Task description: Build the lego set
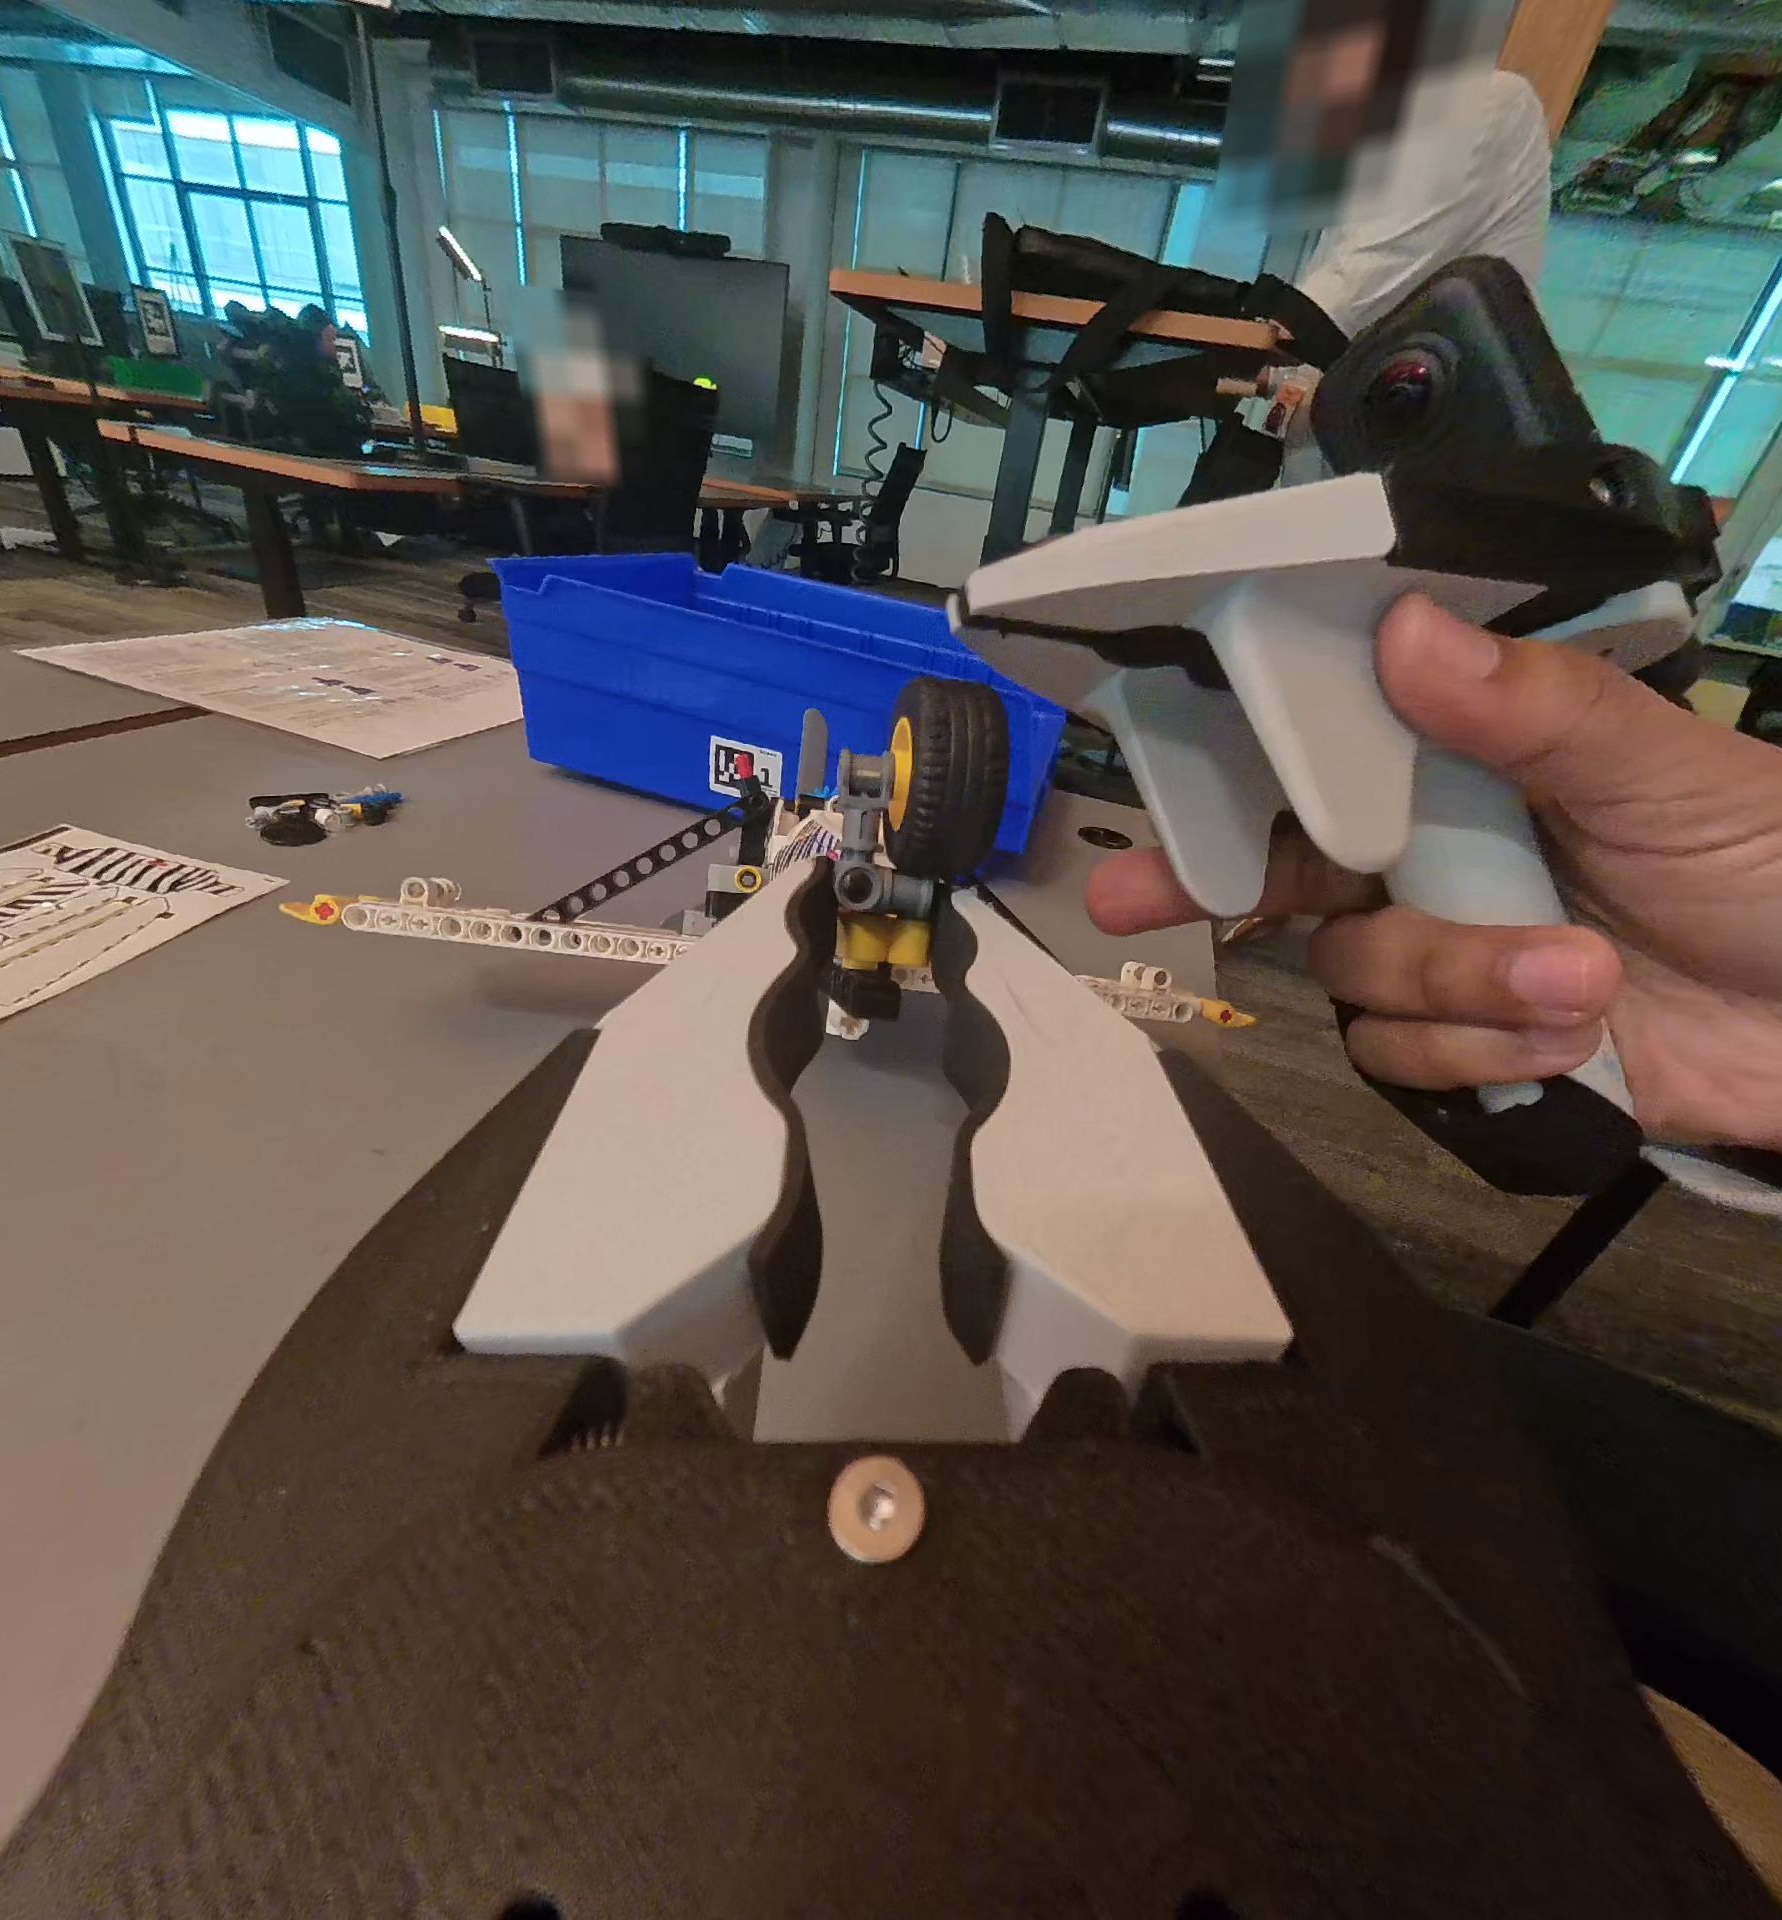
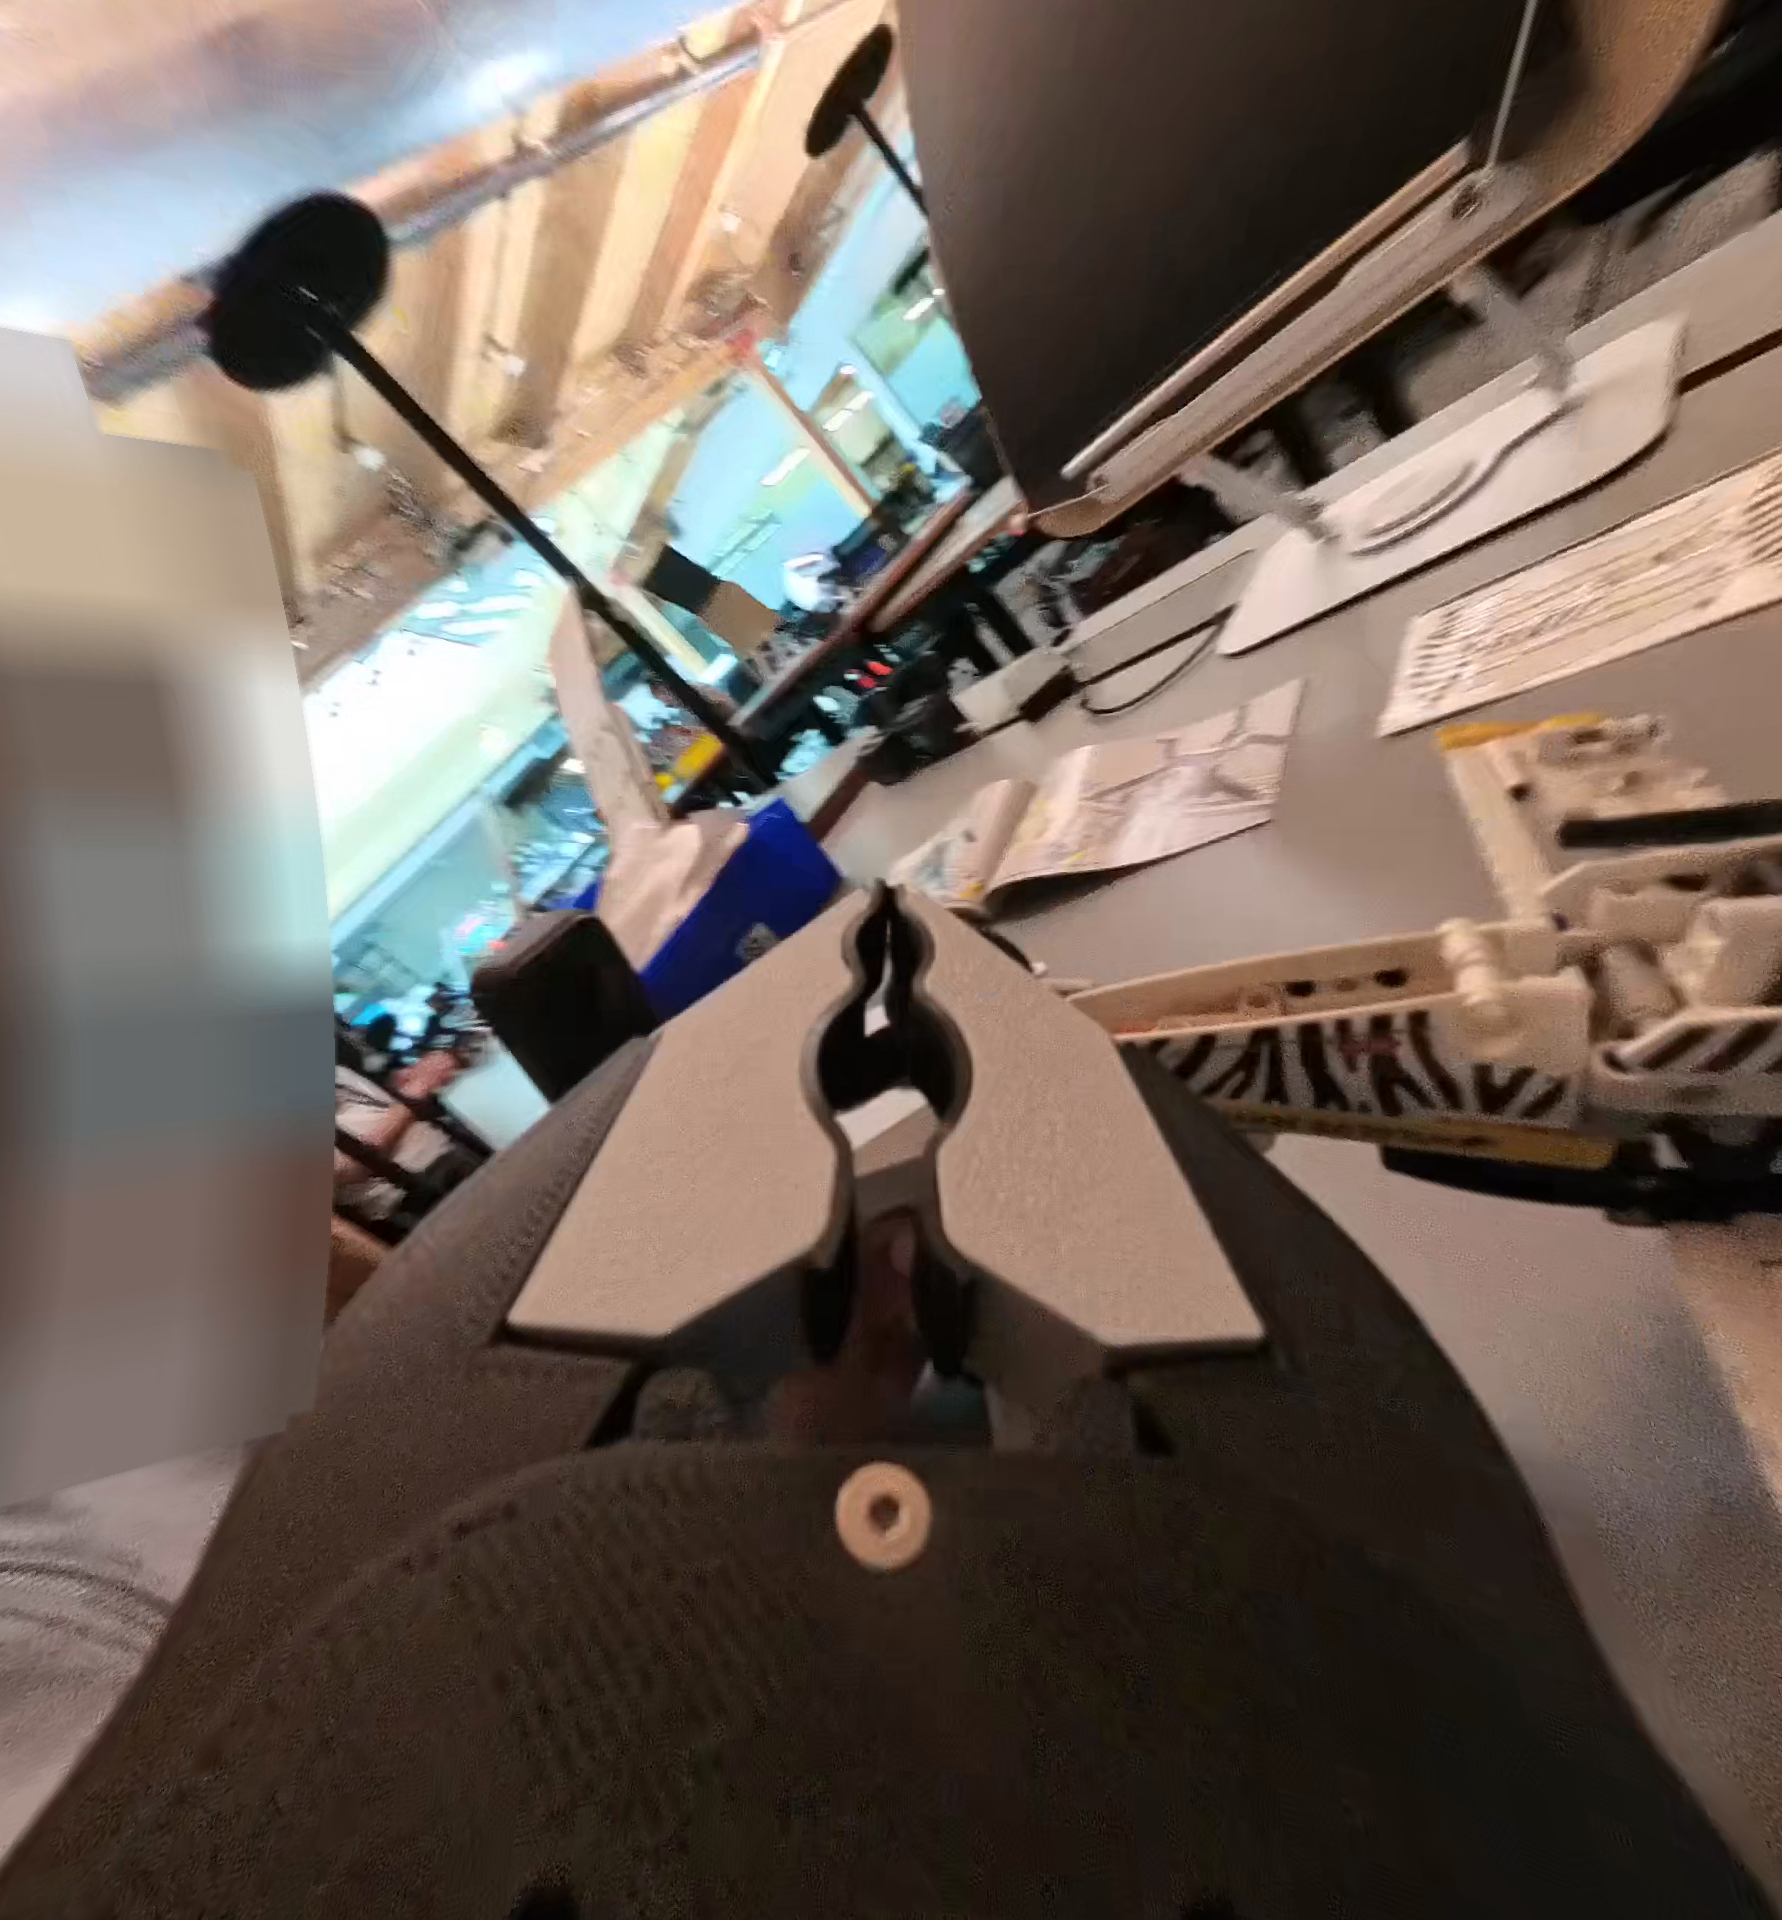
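A white lego plane model [image 1: 513, 930] with long beam wings, zebra-striped stickers and a black strut sits at the table's edge. My left gripper [image 1: 882, 883] is shut on its grey and yellow undercarriage block [image 1: 882, 930], just below a black tyre on a yellow rim [image 1: 954, 774]. My right gripper [image 1: 965, 613], held in a person's hand [image 1: 1593, 883], hovers above and to the right of the wheel, fingertips together. In the right wrist view its tips [image 2: 885, 904] meet with nothing seen between them, and the model [image 2: 1489, 997] lies to the right.
A blue bin [image 1: 658, 665] stands right behind the model. A small pile of loose parts [image 1: 321, 810], a sticker sheet [image 1: 45, 925] and a printed sheet [image 1: 284, 675] lie to the left. An open booklet [image 2: 1147, 800] and a monitor stand [image 2: 1489, 426] sit farther along the table. One gripper's finger ends stand about 5 cm off the other's.
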